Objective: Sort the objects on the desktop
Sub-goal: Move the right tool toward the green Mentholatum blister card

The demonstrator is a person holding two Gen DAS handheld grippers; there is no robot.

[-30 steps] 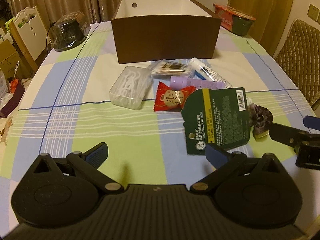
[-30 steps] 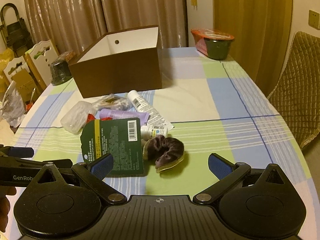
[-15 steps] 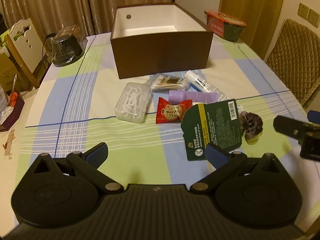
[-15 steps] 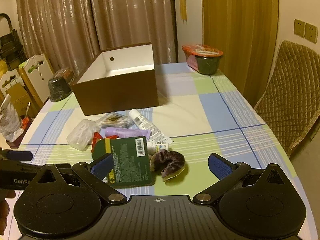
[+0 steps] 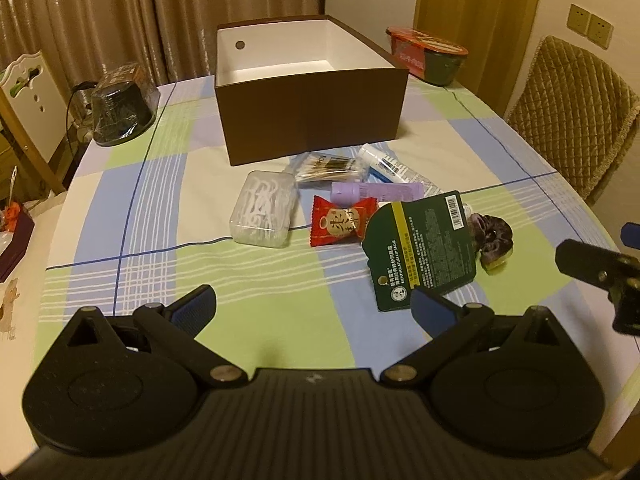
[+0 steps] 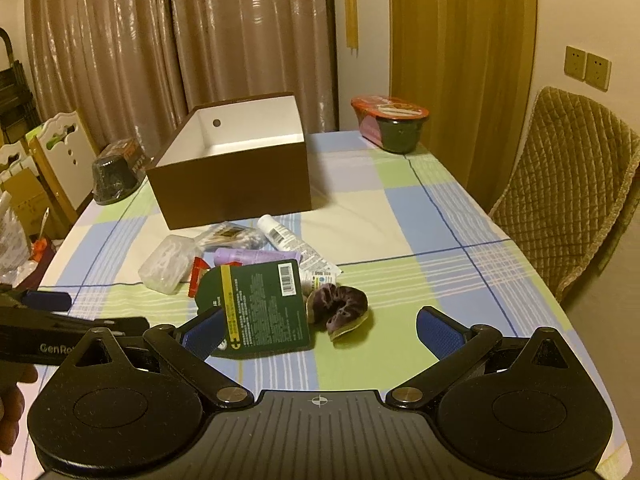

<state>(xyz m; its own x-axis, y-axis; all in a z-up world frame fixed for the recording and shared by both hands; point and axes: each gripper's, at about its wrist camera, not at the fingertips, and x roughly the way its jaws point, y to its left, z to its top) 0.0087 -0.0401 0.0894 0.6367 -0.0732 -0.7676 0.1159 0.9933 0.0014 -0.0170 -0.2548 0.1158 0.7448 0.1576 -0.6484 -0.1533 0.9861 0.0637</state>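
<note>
Dim warm yellowish indoor light, soft shadows, sharp centre, fisheye-bent vignetted edges

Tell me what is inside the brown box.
The brown box shows only bare white walls, a round hole in its far wall and a strip of white floor; no item shows inside. Its front wall hides the near floor, so anything there cannot be seen.

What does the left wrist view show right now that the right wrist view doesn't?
Only the left wrist view shows the whole red candy wrapper; the right gripper crosses its edge. Only the right wrist view shows a hand gripping the left gripper. Both show the empty brown box, green card, purple scrunchie and both grippers open.
</note>
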